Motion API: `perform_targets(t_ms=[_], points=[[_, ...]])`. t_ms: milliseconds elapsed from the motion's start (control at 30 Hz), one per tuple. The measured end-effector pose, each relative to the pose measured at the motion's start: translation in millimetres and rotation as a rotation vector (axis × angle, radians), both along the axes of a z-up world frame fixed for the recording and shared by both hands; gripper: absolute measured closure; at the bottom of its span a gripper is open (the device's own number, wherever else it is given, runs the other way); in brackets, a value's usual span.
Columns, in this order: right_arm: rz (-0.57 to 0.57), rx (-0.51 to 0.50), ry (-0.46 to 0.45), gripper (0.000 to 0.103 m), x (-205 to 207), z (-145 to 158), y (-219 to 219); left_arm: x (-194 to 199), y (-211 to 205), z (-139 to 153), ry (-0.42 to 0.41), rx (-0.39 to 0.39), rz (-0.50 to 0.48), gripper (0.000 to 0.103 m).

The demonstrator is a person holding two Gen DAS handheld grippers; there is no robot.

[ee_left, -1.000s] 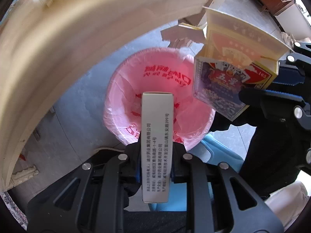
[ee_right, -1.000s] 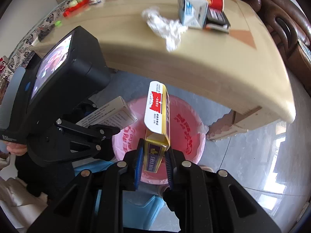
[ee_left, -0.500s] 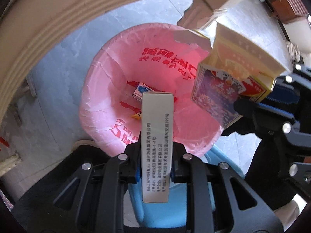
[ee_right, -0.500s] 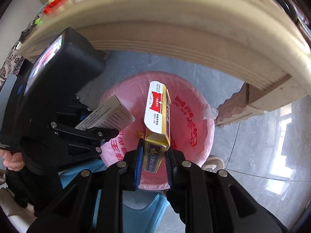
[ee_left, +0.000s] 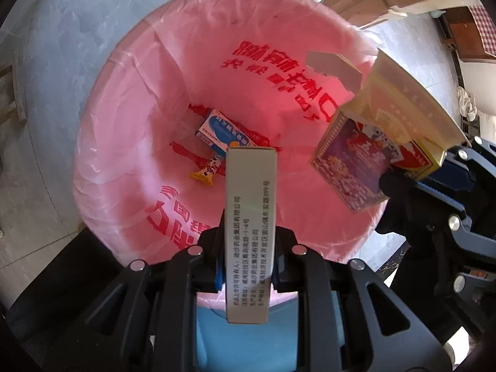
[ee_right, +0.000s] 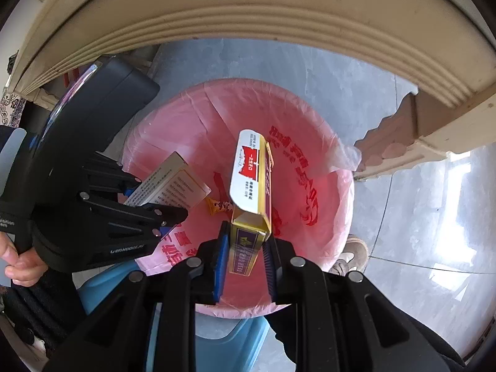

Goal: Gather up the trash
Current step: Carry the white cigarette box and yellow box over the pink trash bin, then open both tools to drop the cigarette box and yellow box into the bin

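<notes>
Although the bin's own wall is hidden by its pink liner bag, 2 items can be made out at the bottom: a small blue-and-white box and a yellow wrapper, whose print is too small to be read. A white medicine box is clamped in the left gripper, its long axis pointed down into the bag. A gold cigarette pack, lid flipped open, is clamped upright in the right gripper over the same opening. Only fingertips of the left hand are seen at the frame edge
</notes>
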State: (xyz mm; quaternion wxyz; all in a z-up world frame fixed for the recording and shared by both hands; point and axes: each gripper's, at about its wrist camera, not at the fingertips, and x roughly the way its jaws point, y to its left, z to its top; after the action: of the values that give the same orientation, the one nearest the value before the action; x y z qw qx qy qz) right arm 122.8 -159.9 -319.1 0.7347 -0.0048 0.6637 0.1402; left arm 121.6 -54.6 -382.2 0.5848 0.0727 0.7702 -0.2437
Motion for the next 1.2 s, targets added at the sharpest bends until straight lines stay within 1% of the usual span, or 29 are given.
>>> perform_targets(t_ms=[100, 200, 367, 400, 433, 467, 500, 533, 567, 600, 633, 767, 833, 933, 1000, 1133, 1200], points=[[0.001, -0.004, 0.015, 0.082, 2.0, -4.7, 1.3, 2.5, 1.8, -7.9, 0.022, 0.004, 0.014, 0.082], [-0.001, 0.001, 0.030, 0.082, 4.7, -9.3, 2.9, 4.1, 4.8, -10.8, 0.023, 0.019, 0.022, 0.082], [-0.007, 0.004, 0.030, 0.081, 5.1, -12.9, 1.9, 3.8, 3.3, -3.6, 0.003, 0.023, 0.016, 0.082], [-0.007, 0.003, 0.030, 0.079, 5.3, -12.6, 1.9, 3.9, 2.9, -2.4, -0.006, 0.028, 0.011, 0.077], [-0.009, -0.002, 0.026, 0.078, 5.3, -12.5, 1.6, 4.5, 2.9, -1.4, -0.012, 0.037, 0.008, 0.062], [-0.010, -0.009, 0.025, 0.073, 5.3, -12.2, 1.8, 5.3, 3.5, 0.5, -0.015, 0.042, 0.014, 0.056], [-0.010, -0.016, 0.022, 0.063, 5.1, -12.1, 1.6, 6.3, 4.5, 3.3, -0.024, 0.037, 0.021, 0.051], [-0.014, -0.022, 0.017, 0.059, 4.1, -10.9, 2.0, 7.0, 5.2, 7.3, -0.029, 0.038, 0.024, 0.048], [-0.017, -0.024, 0.012, 0.052, 3.9, -9.0, 1.2, 7.7, 5.7, 8.3, -0.028, 0.040, 0.026, 0.046], [-0.022, -0.024, 0.009, 0.050, 3.7, -7.8, 0.4, 8.8, 6.4, 9.7, -0.026, 0.037, 0.031, 0.041], [-0.026, -0.021, 0.006, 0.048, 3.1, -8.7, -2.1, 9.6, 7.2, 11.2, -0.029, 0.031, 0.037, 0.041], [-0.035, -0.014, 0.006, 0.048, 2.3, -4.9, -4.3, 10.1, 7.2, 15.4, -0.035, 0.046, 0.036, 0.039], [-0.037, -0.009, 0.009, 0.047, 1.9, -3.2, -5.3, 9.9, 7.1, 19.4, -0.038, 0.048, 0.040, 0.034], [-0.036, -0.012, -0.003, 0.042, 0.8, 2.5, -6.1, 7.1, 4.6, 22.7, -0.052, 0.047, 0.041, 0.031], [-0.035, -0.010, -0.012, 0.040, 0.7, 5.2, -7.3, 6.9, 5.1, 25.6, -0.056, 0.045, 0.047, 0.027], [-0.034, -0.014, -0.031, 0.039, -3.3, 12.5, -7.9, 0.1, 7.8, 34.8, -0.080, 0.061, 0.048, 0.026], [-0.029, -0.013, -0.032, 0.039, -7.8, 17.3, -7.4, -4.8, 12.7, 45.4, -0.098, 0.076, 0.059, 0.026]])
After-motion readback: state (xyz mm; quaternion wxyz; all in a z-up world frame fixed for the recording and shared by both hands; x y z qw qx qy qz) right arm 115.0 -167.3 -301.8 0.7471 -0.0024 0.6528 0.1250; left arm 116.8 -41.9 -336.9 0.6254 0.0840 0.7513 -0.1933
